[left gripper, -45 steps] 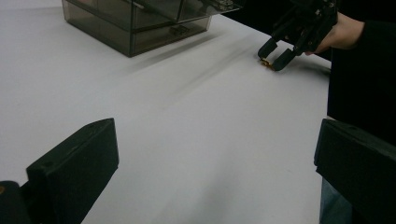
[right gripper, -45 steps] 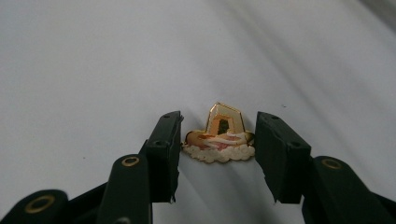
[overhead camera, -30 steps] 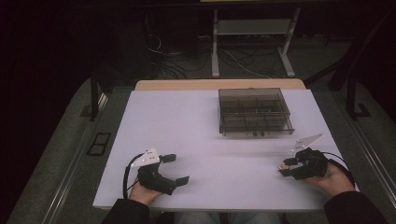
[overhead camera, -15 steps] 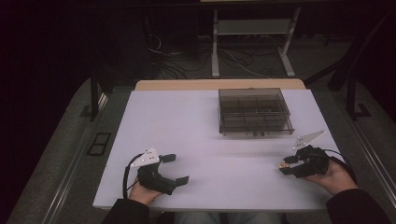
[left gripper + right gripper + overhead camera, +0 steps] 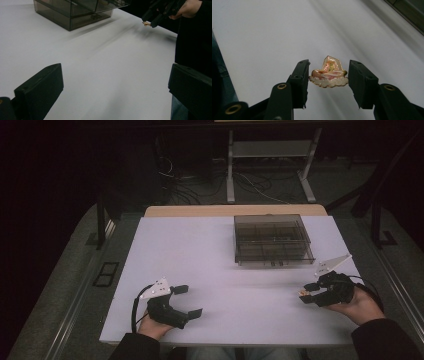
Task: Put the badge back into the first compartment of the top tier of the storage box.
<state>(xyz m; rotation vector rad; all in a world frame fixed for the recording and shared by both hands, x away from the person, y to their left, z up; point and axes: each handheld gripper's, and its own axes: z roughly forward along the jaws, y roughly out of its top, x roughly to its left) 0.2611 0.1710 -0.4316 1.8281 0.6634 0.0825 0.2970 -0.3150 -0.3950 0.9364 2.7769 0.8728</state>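
White bench (image 5: 225, 270), dark room; smoked box (image 5: 272, 240) near far edge. Left gripper (image 5: 187, 300) jaws apart; right gripper (image 5: 307, 292) clamps gold pin (image 5: 329, 75).

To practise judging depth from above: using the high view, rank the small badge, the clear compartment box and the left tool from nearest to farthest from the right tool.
1. The small badge, pinched at the right tool tips, near the table's right front.
2. The clear compartment box, beyond it, toward the table's far side.
3. The left tool, open, across the table at the left front.

white table (image 5: 220, 270), smoky clear compartment box (image 5: 272, 240) at far side
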